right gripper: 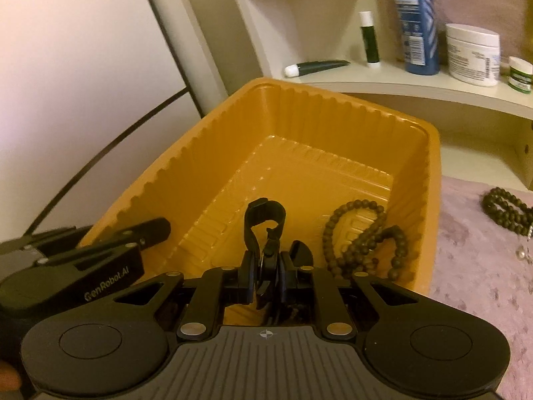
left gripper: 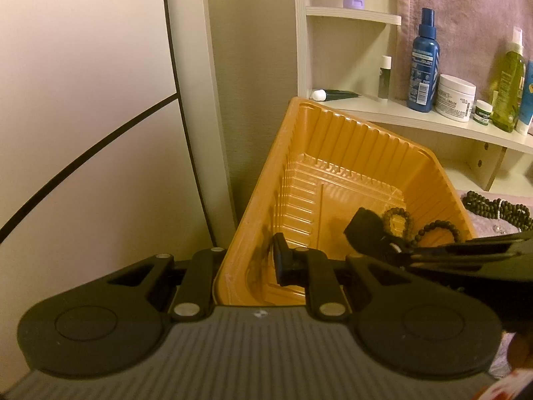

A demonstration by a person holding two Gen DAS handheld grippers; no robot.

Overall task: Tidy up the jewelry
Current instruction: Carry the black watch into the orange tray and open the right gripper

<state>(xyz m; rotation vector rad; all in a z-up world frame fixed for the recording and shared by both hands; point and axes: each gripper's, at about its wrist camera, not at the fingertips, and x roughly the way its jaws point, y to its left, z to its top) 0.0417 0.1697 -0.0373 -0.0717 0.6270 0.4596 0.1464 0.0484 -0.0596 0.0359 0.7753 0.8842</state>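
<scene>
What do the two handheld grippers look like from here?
Both the left gripper and right gripper are matte black with round side discs, silver rivets and ribbed grey bases. The left one, seen from the right wrist, carries white "GenRobot.AI" lettering. No cables or sleeves show.
</scene>
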